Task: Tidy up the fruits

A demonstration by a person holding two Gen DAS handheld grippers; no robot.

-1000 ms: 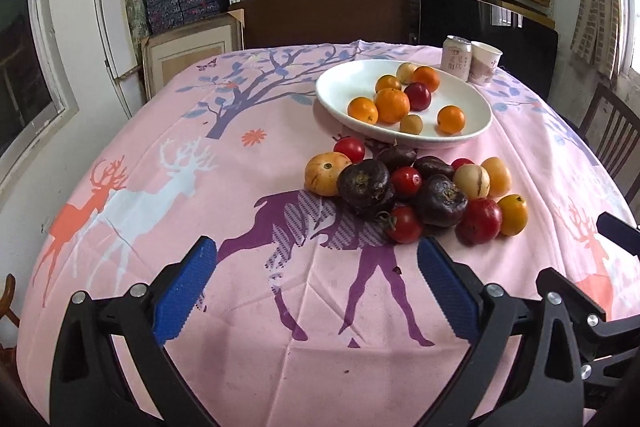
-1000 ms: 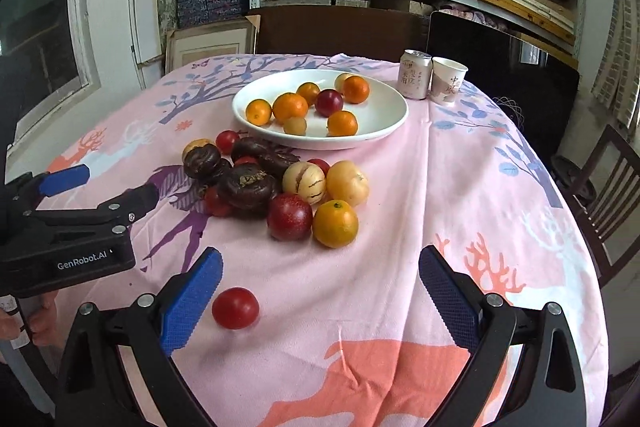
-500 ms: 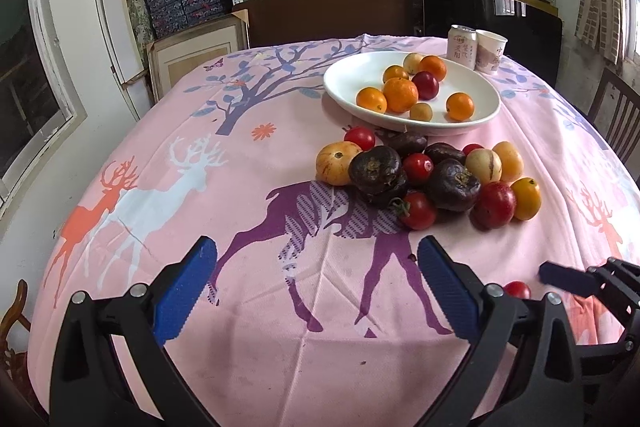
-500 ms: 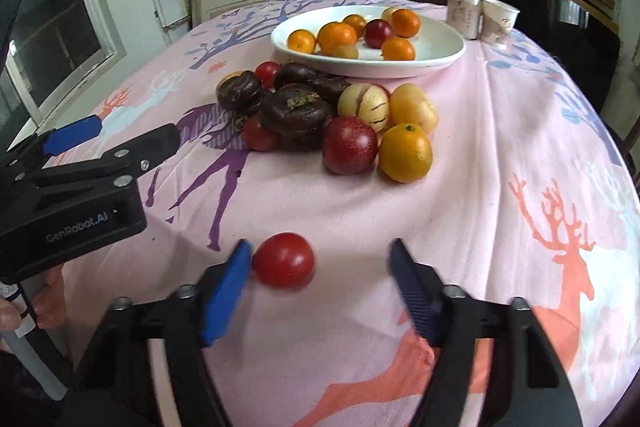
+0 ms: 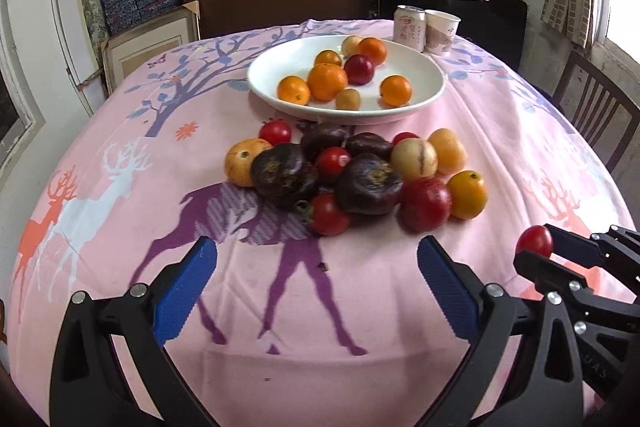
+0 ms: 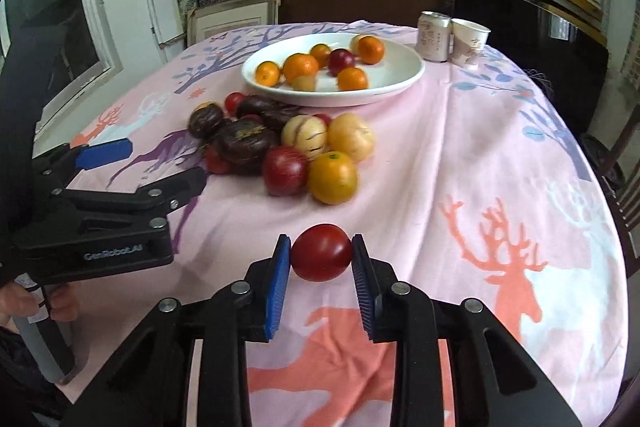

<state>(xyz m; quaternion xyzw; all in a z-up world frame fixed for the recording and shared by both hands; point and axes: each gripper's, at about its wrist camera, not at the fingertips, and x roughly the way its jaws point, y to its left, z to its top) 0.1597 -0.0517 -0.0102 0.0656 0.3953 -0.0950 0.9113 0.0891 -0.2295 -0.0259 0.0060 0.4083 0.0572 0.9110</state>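
Pink cloth [image 6: 460,155] with deer and tree prints, draped over the whole round table. White plate [image 5: 276,67] at 12 o'clock on it, holding oranges, a dark red plum and two small pale fruits. Loose fruit pile [image 5: 352,175] just nearer than the plate, at the centre: dark purple fruits, red tomatoes, two yellowish ones, a striped pale one, a red apple-like one, an orange. Can [image 6: 433,37] and paper cup [image 6: 468,41] side by side at 1 o'clock, beyond the plate's rim.

Left gripper [image 5: 316,291], low at 6 o'clock in its own view, blue pads spread wide, nothing between them, aimed toward the pile. Right gripper [image 6: 321,269], also at 6 o'clock in its view, pads closed against both sides of a small red tomato [image 6: 321,253], well apart from the pile; whether lifted or resting on the cloth, hard to tell.

Probable step: carrying that tomato to the plate or to a sorted group.

Risks, as judgement: smooth round skin held only near the pad tips, so a slip and a roll off the sloping cloth edge; too hard a squeeze, split skin; a low path over the pile, knocked fruits scattering; crowded plate, landed tomato nudging oranges toward the rim; can and cup toppled by an overshoot.
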